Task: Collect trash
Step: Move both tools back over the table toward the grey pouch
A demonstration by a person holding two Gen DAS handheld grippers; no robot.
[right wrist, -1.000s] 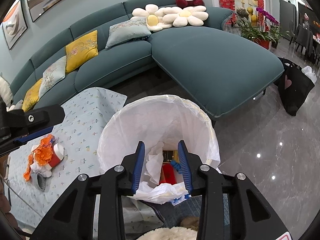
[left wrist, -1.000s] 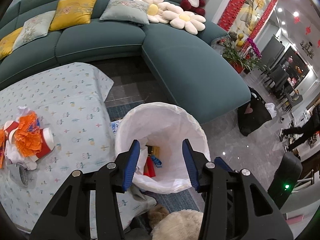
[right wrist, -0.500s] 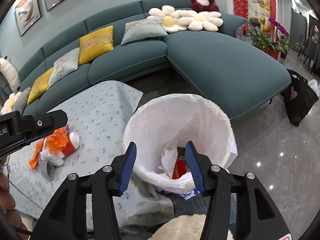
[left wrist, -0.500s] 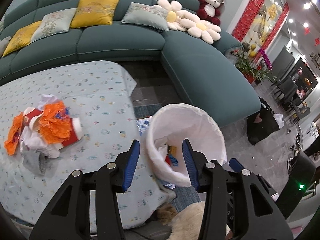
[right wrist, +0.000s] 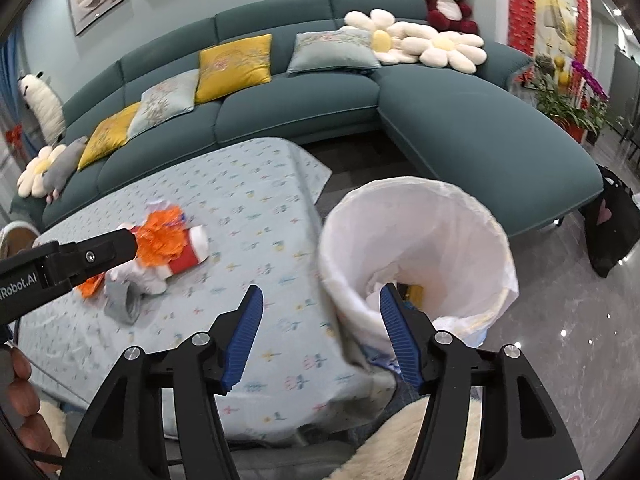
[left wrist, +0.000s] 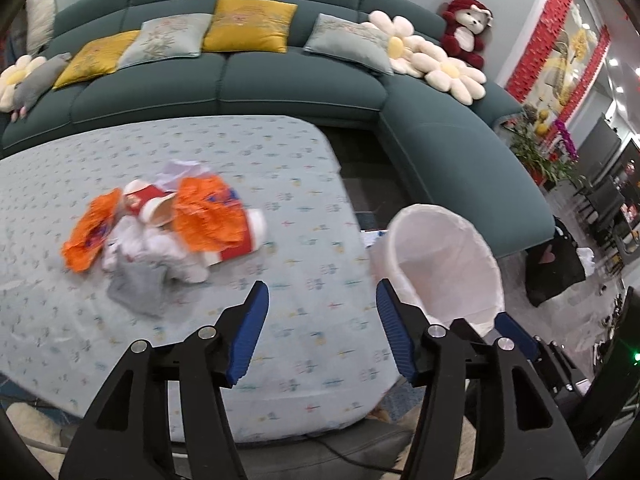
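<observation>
While both the left gripper [left wrist: 322,328] and right gripper [right wrist: 320,332] are being held spread and empty, the trash pile [left wrist: 168,232] is being seen left of their fingers on the patterned tablecloth [left wrist: 304,248], the white-lined bin [right wrist: 420,248] right, the teal sofa [left wrist: 304,96] beyond

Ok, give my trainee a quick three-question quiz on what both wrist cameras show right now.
1. True or false: the left gripper is shut on a wrapper.
2. Where does the trash pile lie: A in the bin, B on the table, C on the sofa?
3. Fill in: the bin is lined with a ____ bag.

Key: 1 false, both it and the right gripper are open and empty. 2 B, on the table. 3 white.
</observation>
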